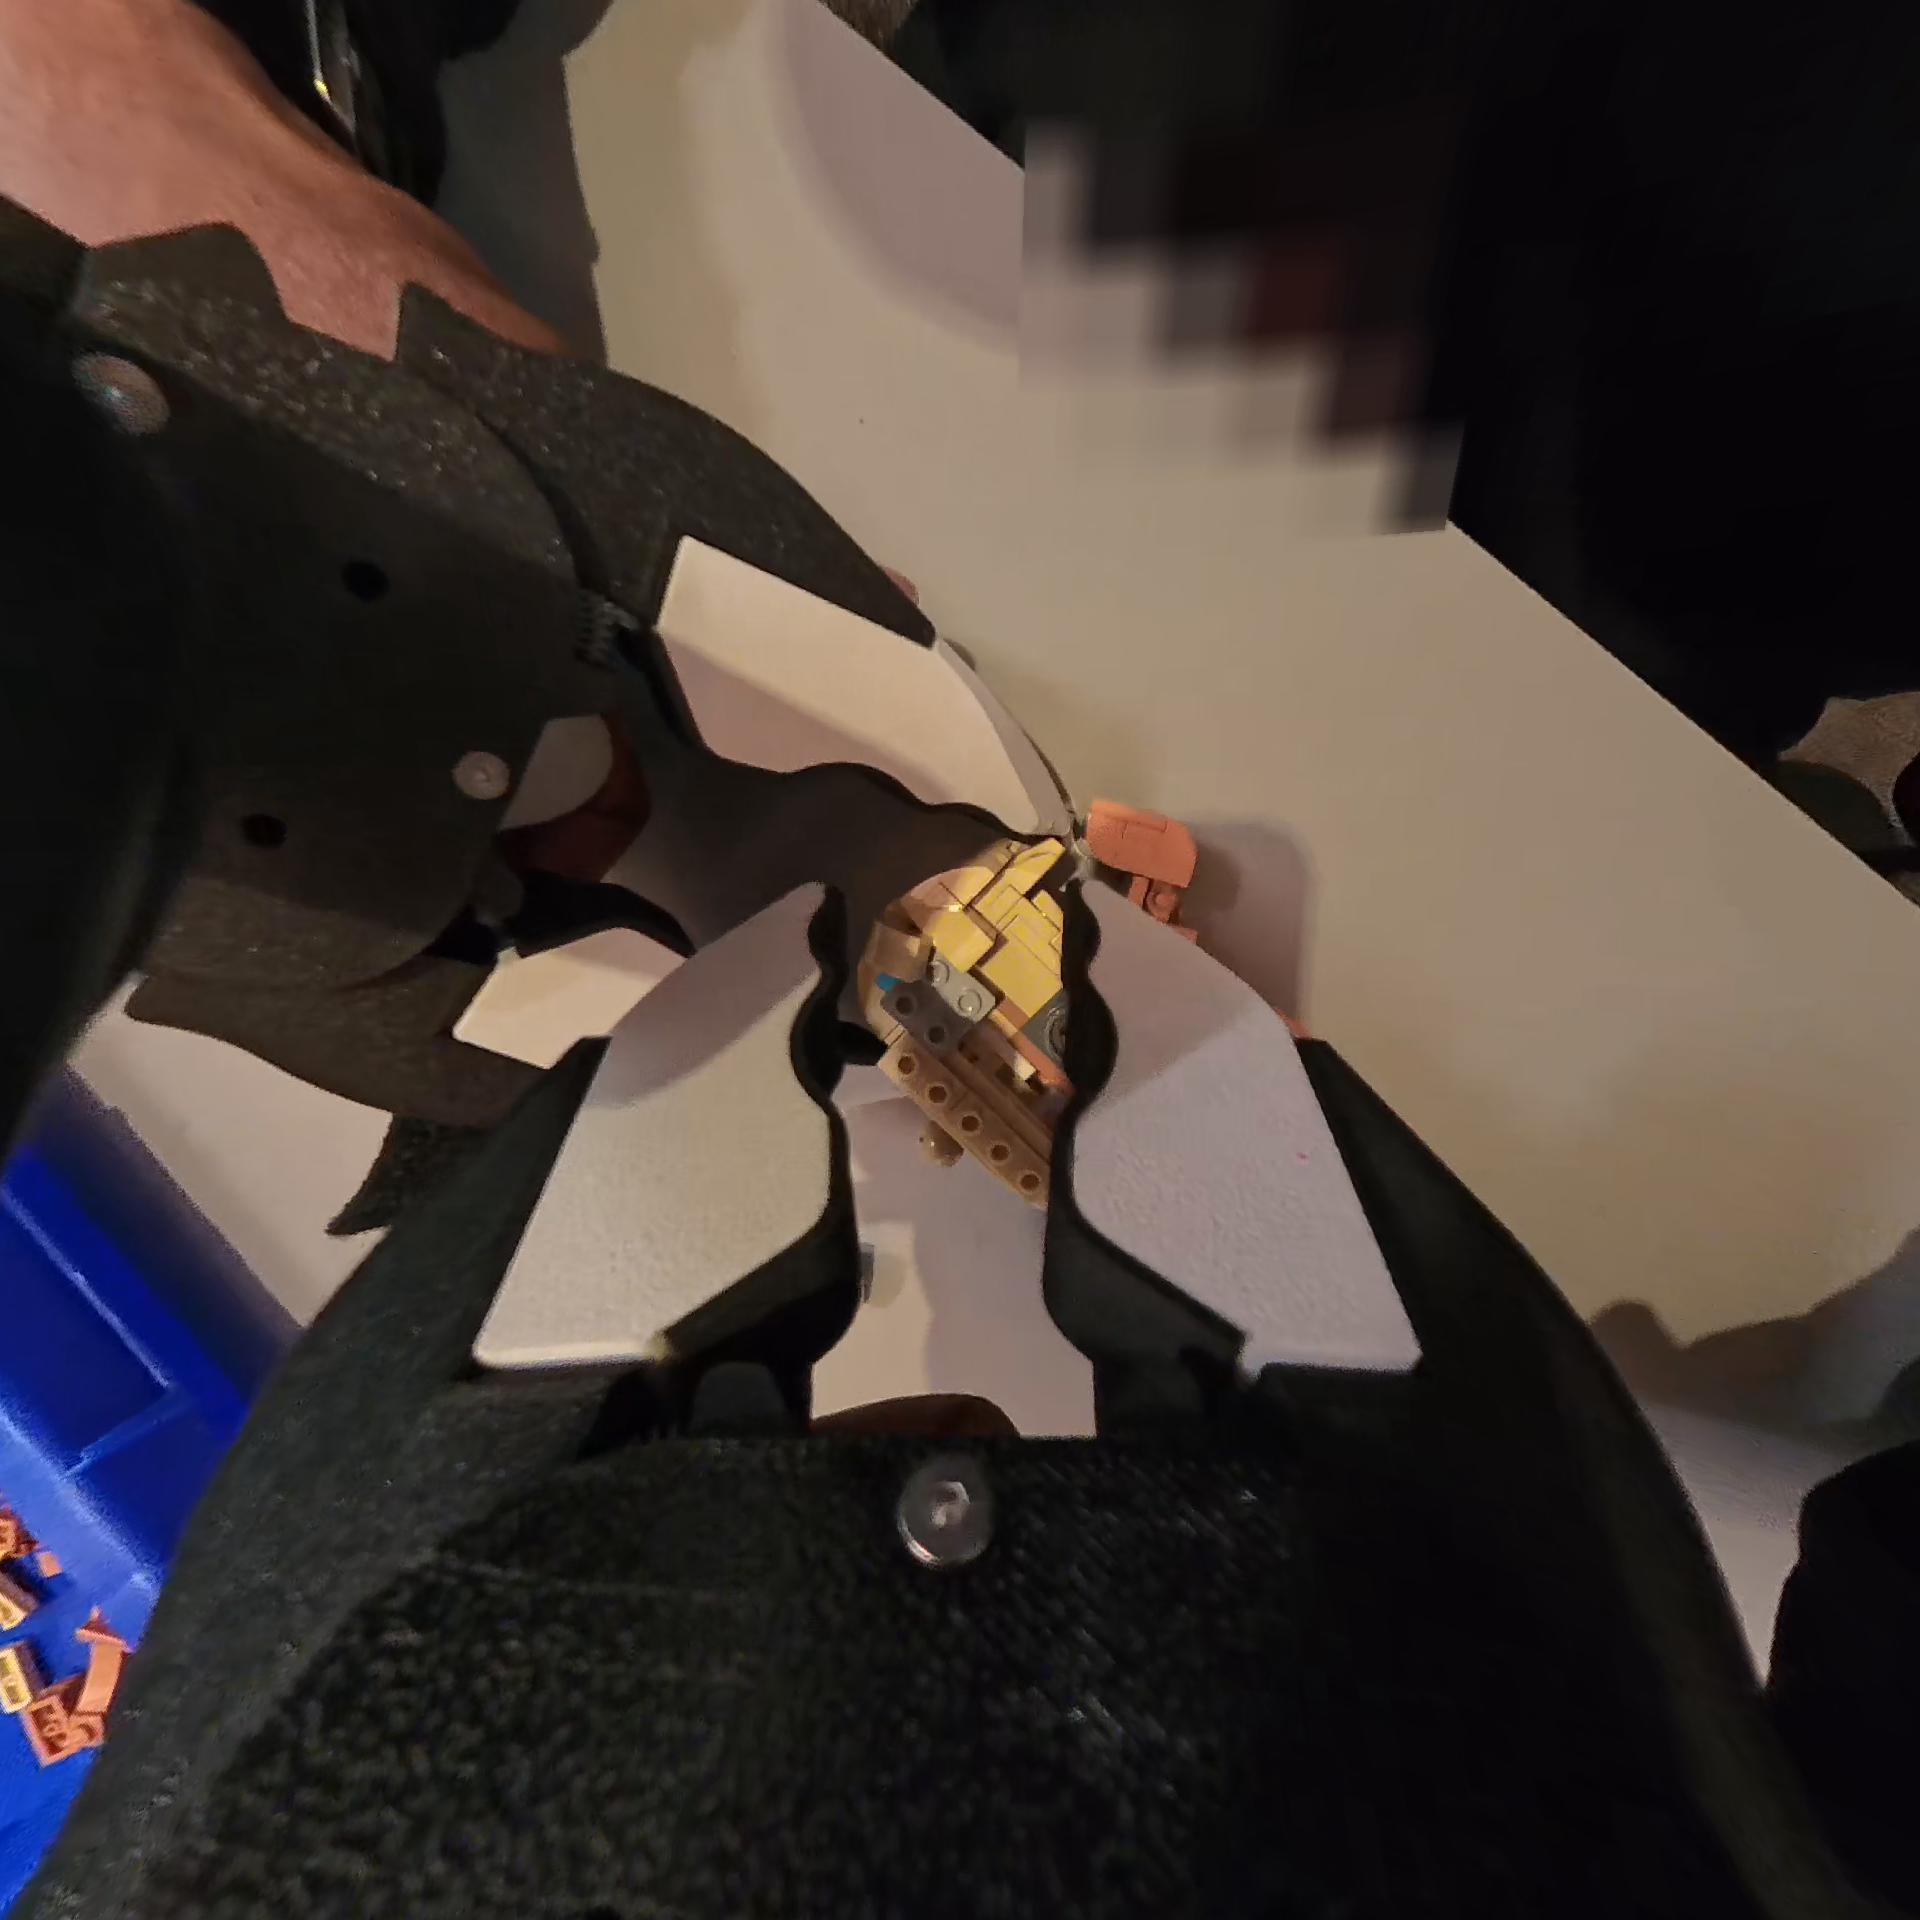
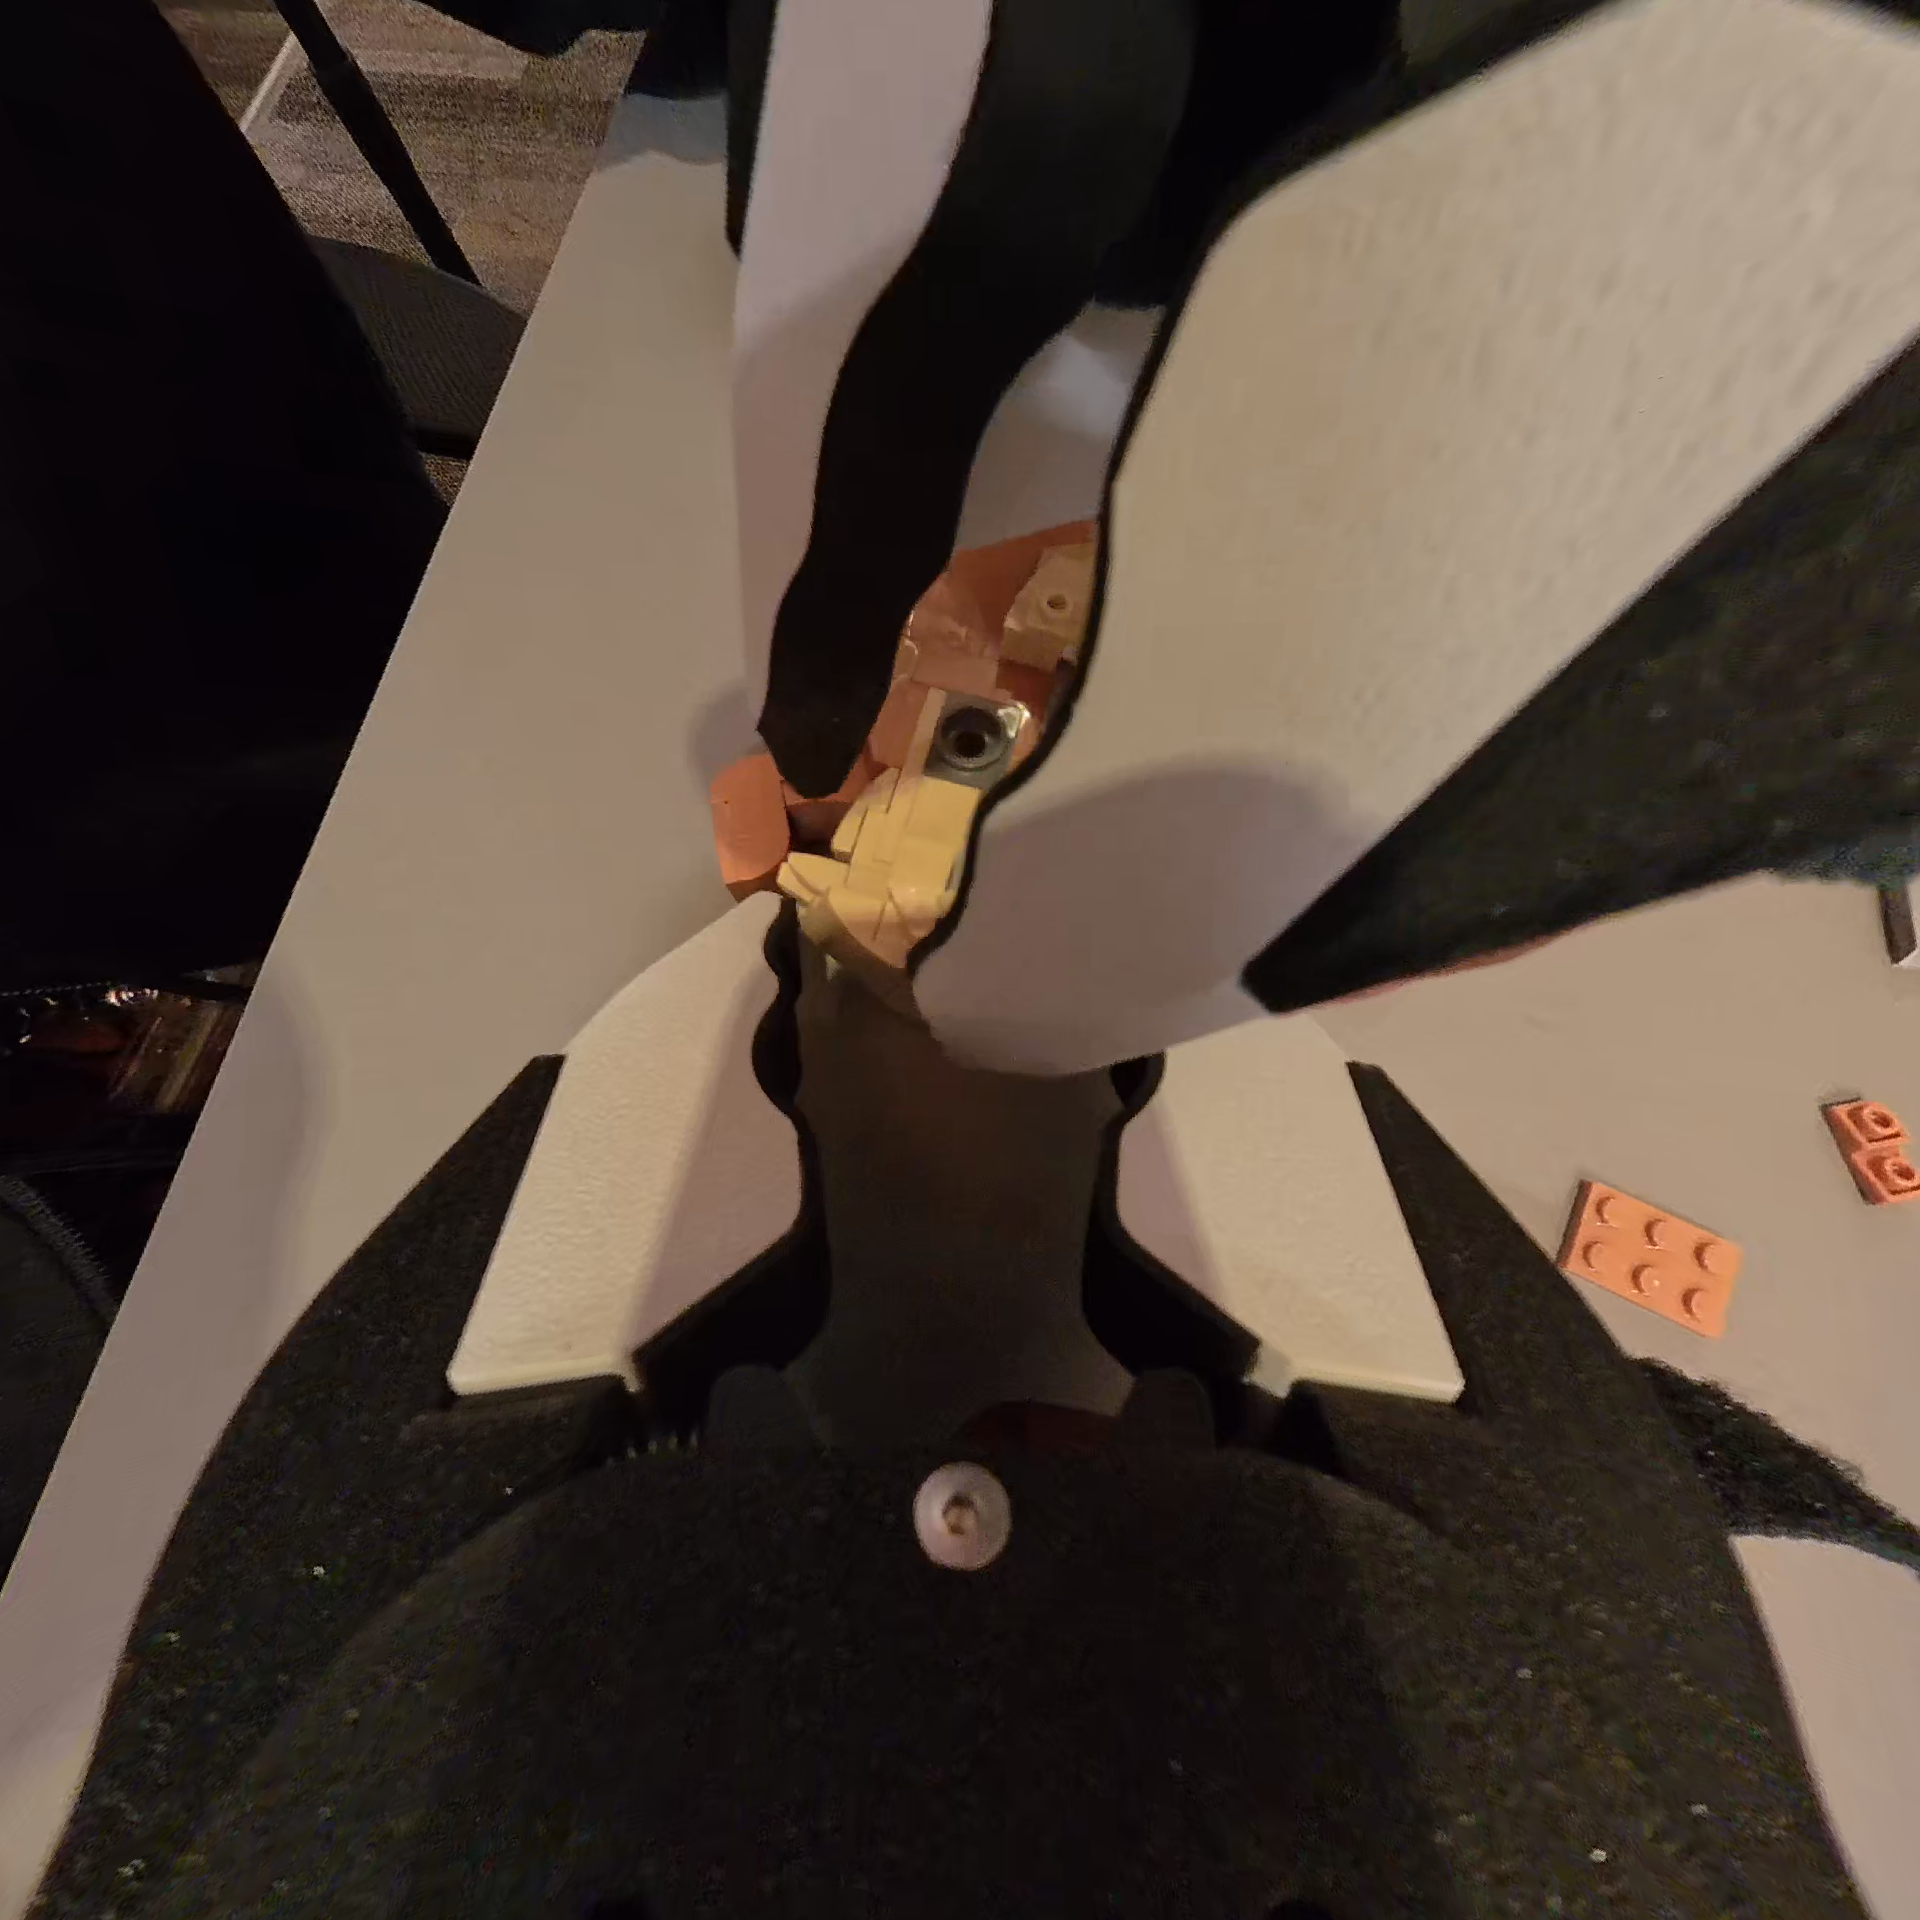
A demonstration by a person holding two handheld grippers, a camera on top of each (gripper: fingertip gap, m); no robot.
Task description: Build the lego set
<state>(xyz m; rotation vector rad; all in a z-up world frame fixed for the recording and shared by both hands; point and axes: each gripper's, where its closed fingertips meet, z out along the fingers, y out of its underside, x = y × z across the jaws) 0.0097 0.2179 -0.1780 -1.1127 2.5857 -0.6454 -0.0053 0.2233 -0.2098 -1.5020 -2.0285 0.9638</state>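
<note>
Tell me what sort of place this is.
Probably an indoor room with a hobby or work table: a white tabletop, a blue parts bin with loose bricks, spare orange plates, and carpet with a dark chair beyond the table edge.

No legible text, label, brand, number or sign on any surface in either view.
</note>
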